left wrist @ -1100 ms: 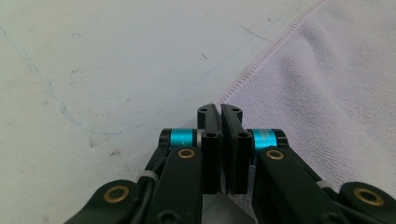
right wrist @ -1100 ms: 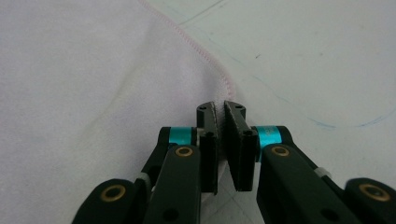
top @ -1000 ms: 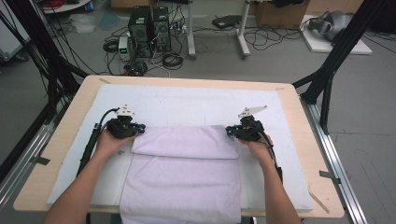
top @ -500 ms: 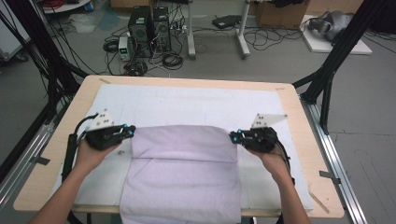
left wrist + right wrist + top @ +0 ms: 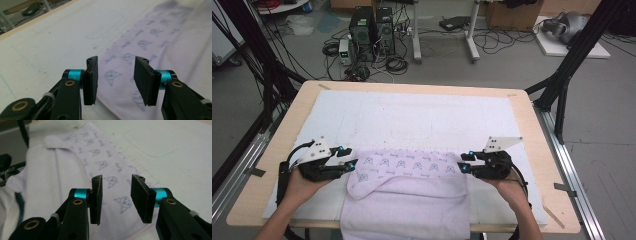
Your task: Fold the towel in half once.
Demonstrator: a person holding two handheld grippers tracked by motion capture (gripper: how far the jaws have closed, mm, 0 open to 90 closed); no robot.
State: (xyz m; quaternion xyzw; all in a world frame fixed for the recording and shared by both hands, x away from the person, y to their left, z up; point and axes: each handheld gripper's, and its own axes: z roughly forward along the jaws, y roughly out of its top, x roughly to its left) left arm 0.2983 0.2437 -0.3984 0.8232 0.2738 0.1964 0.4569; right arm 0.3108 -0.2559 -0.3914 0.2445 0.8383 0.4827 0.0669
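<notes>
white padded table top under a lilac towel, both claws open at its ends

nearest the person, the plain folded part of the towel (image 5: 407, 205) hangs over the near edge of the table (image 5: 532, 125); its printed band runs crosswise just beyond, with its long axis lying from one claw to the other. the left gripper (image 5: 351, 163) sits at the band's left end, jaws apart and empty, the printed cloth straight ahead between and under the jaws in the left gripper view. the right gripper (image 5: 463, 167) mirrors it at the right end, jaws likewise parted and holding nothing, cloth just ahead of them. each end looks equally near its own claw, so any pinch would likely take both. beyond the band lies the bare white pad (image 5: 422, 115).
</notes>
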